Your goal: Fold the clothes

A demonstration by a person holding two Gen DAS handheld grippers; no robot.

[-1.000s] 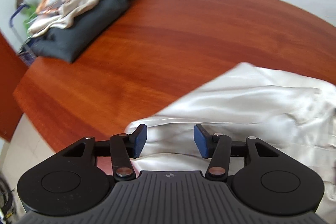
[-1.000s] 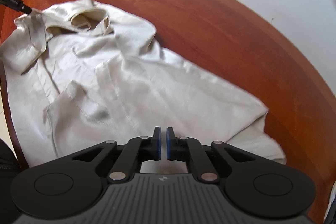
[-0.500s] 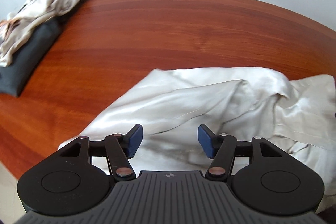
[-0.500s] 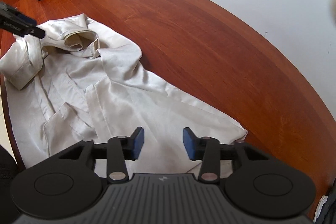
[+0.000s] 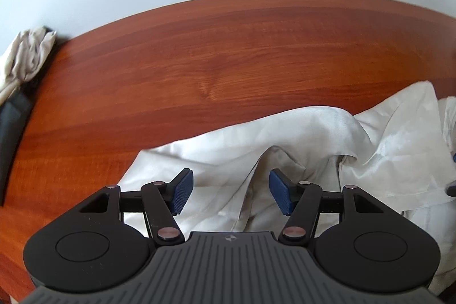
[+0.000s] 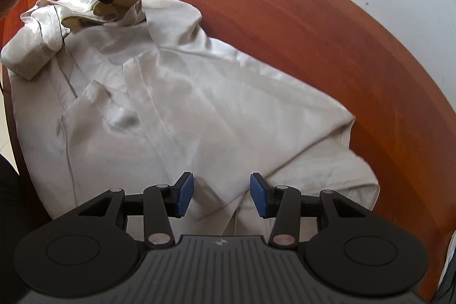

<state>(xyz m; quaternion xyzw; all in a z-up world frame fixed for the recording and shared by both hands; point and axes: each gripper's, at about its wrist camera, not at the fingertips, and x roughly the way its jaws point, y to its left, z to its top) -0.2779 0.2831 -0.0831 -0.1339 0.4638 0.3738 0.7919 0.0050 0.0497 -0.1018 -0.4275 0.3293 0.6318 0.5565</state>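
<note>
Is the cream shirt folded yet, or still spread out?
Spread. The shirt lies opened out across the table, collar end and hem end far apart, front panels showing; only the hem corner is turned over.

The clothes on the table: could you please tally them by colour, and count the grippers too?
Cream: 2, the spread shirt and the crumpled garment on the far stack.
Dark grey: 1, the folded piece under that garment.
Grippers: 2, left gripper and right gripper, both open.
Total: 5.

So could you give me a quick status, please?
Left gripper open, right gripper just opened; both empty. Cream shirt unfolded on table. Nothing in the way.
</note>
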